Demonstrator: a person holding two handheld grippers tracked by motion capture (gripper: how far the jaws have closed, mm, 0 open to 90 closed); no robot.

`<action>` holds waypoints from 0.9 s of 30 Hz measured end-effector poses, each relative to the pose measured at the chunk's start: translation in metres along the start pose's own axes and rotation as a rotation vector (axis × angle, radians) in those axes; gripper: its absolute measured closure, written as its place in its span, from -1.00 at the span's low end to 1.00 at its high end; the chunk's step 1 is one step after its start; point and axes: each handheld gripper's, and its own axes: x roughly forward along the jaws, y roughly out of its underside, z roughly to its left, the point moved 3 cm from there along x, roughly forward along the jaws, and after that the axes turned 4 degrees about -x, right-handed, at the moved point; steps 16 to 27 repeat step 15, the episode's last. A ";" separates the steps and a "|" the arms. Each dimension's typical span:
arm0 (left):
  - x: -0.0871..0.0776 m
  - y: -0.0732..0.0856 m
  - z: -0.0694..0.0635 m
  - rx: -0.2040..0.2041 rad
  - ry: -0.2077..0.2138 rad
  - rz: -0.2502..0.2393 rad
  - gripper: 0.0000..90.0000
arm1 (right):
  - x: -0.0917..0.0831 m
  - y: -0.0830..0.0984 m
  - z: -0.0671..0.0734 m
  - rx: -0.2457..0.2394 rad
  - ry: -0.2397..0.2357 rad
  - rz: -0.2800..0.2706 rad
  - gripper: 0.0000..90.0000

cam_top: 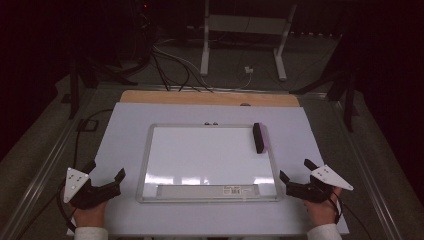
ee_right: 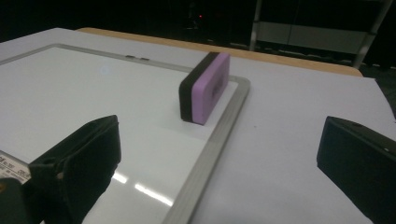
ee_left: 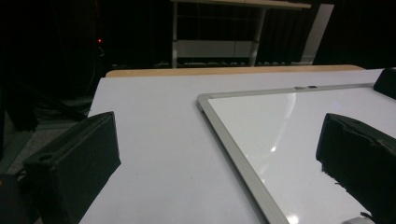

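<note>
I seem to be in a dim lab or recording room: black curtains all round, cables [cam_top: 170, 67] trailing over grey floor, a bare white table frame [cam_top: 245, 30] beyond my table [cam_top: 125, 125].

Clean whiteboard [cam_top: 200, 155] flat on table, purple-black eraser [cam_top: 259, 137] on edge at its right rim

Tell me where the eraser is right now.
The purple eraser stands on edge at the whiteboard's far right corner in the high view, against its frame, ahead of the open right gripper.
</note>
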 end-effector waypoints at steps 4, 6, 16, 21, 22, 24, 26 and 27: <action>0.000 0.001 0.000 -0.002 0.000 0.003 -0.99 | -0.005 0.005 -0.005 0.009 0.010 0.001 -0.99; 0.000 0.001 0.001 -0.002 -0.002 0.002 -0.99 | -0.007 0.007 -0.007 0.016 0.015 0.001 -0.99; -0.001 0.001 0.002 -0.006 -0.009 -0.002 -0.99 | -0.009 0.012 -0.011 0.020 0.037 0.008 -0.99; -0.001 0.001 0.002 -0.006 -0.009 -0.002 -0.99 | -0.009 0.012 -0.011 0.020 0.037 0.008 -0.99; -0.001 0.001 0.002 -0.006 -0.009 -0.002 -0.99 | -0.009 0.012 -0.011 0.020 0.037 0.008 -0.99; -0.001 0.001 0.002 -0.006 -0.009 -0.002 -0.99 | -0.009 0.012 -0.011 0.020 0.037 0.008 -0.99; -0.001 0.001 0.002 -0.006 -0.009 -0.002 -0.99 | -0.009 0.012 -0.011 0.020 0.037 0.008 -0.99; -0.001 0.001 0.002 -0.006 -0.009 -0.002 -0.99 | -0.009 0.012 -0.011 0.020 0.037 0.008 -0.99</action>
